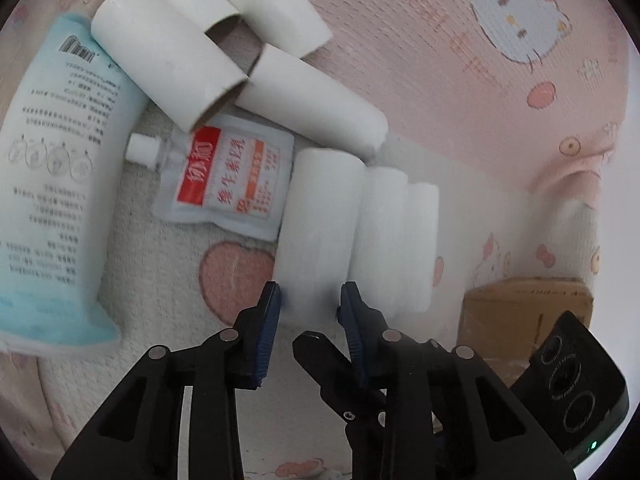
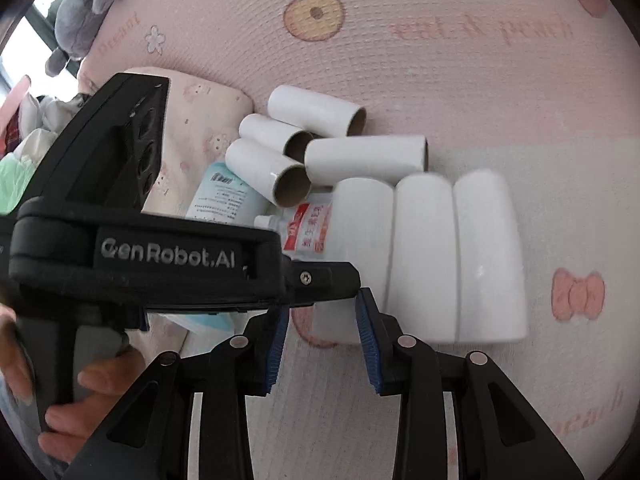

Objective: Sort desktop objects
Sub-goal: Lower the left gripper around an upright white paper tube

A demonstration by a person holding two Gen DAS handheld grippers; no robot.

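Three white paper rolls lie side by side on a pink printed blanket [image 1: 440, 60]. My left gripper [image 1: 312, 294] is shut on the near end of the leftmost roll [image 1: 320, 224], a blue pad on each side of it. In the right wrist view its black housing [image 2: 160, 256] reaches in from the left toward that same roll [image 2: 360, 240]. My right gripper [image 2: 324, 308] hovers open just short of the rolls, with nothing gripped. Several empty cardboard tubes [image 1: 168, 52] are piled behind the rolls. A spouted pouch with a red label [image 1: 228, 184] and a pale blue tube [image 1: 56, 184] lie to the left.
A cardboard box [image 1: 520, 312] sits at the lower right beyond the blanket's edge, beside the right gripper's black housing [image 1: 568, 380]. A grey plush toy [image 2: 84, 4] and a pink rolled cloth [image 2: 192, 136] lie at the far left. A hand [image 2: 96, 380] holds the left gripper's handle.
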